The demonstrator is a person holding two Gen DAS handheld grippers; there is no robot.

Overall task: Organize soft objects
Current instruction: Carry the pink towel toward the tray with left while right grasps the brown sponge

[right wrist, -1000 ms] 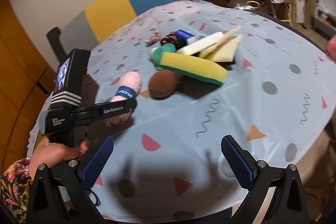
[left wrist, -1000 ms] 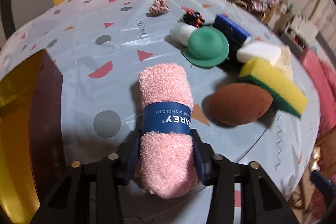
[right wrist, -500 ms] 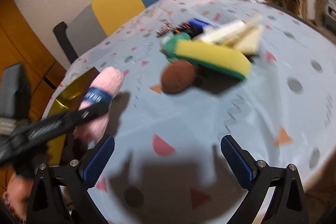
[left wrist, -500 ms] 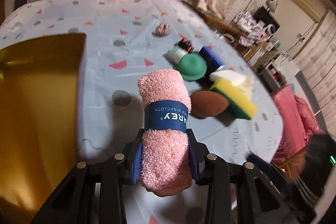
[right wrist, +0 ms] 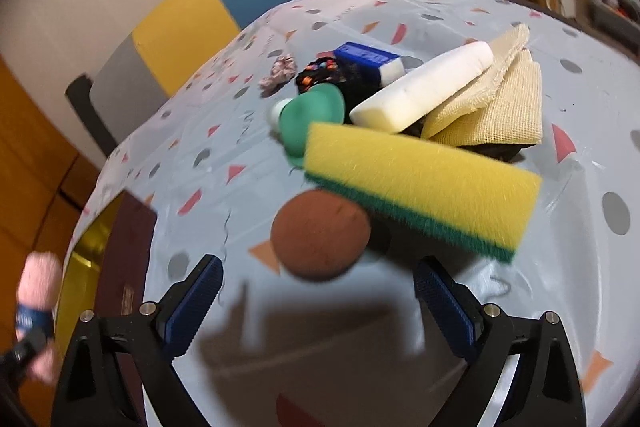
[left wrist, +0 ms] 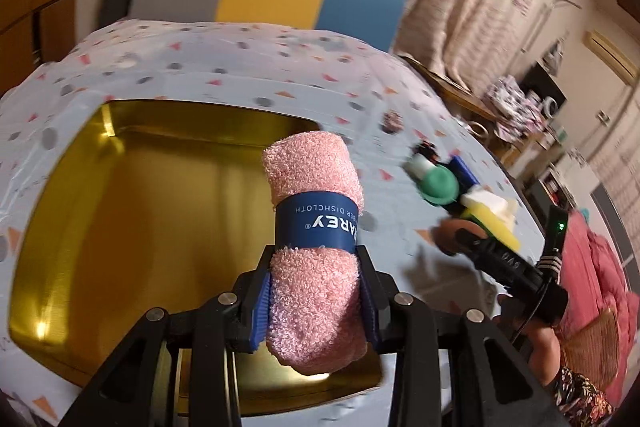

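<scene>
Clamping the pink dishcloth point(left wrist: 316, 247), left gripper point(left wrist: 316, 303) seemingly above gold tray point(left wrist: 120, 211); right gripper point(right wrist: 320, 291) spread wide

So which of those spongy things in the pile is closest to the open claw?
The round brown sponge. It lies just ahead of the right gripper, nearer than the yellow-and-green sponge partly over it, the white sponge and the green one behind.

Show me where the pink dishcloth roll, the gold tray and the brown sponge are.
pink dishcloth roll point(left wrist: 316, 171), left wrist view, fuzzy upper part above the blue band
gold tray point(left wrist: 140, 211), left wrist view, bare floor
brown sponge point(right wrist: 320, 239), right wrist view, middle of its face
</scene>
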